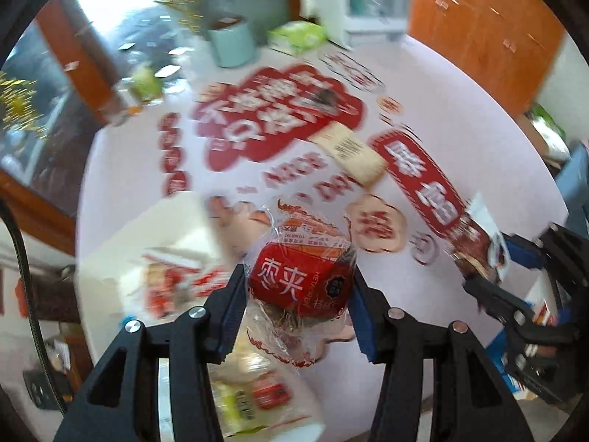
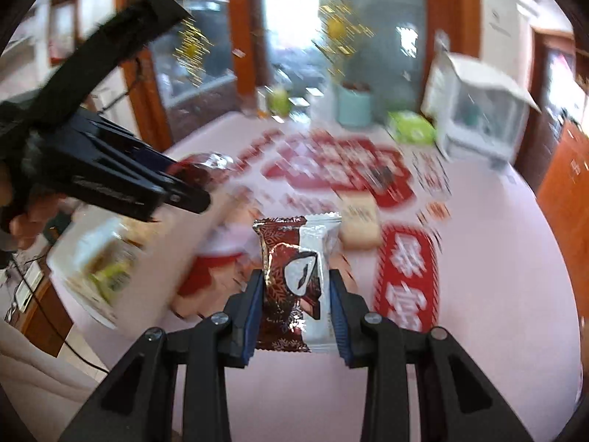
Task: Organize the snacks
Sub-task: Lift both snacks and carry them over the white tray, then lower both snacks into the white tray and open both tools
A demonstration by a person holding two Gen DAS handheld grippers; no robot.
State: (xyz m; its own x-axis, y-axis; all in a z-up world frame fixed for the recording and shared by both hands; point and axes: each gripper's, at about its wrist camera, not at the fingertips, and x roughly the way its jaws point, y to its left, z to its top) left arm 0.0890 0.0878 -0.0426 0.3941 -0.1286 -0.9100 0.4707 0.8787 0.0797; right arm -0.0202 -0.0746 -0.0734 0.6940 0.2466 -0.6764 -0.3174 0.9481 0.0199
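The left gripper [image 1: 298, 291] is clamped on a red snack in a clear crinkled wrapper [image 1: 300, 281], its blue pads pressing the packet from both sides and holding it above the bench [image 1: 460, 84]. The right gripper [image 2: 296, 291] is clamped on a brown-and-white foil snack packet [image 2: 294, 283], which stands upright between the jaws with its crimped top edge pointing away from the camera. In the left wrist view that same right gripper [image 1: 489, 269] shows at the right edge with the dark packet pinched in it; in the right wrist view the left gripper [image 2: 184, 184] shows at the left, with the fingers [image 2: 22, 221] of a hand behind it. The bench is covered by a pale pink cloth with red printed patches [image 2: 405, 276]. A beige wrapped bar [image 1: 349, 151] lies flat on it, beyond both held snacks. A white box with snack pictures [image 1: 165, 258] sits near the left gripper. At the far edge stand a mint-green pot [image 1: 233, 42], a green packet [image 1: 298, 35] and a white cabinet-shaped box [image 2: 478, 110].
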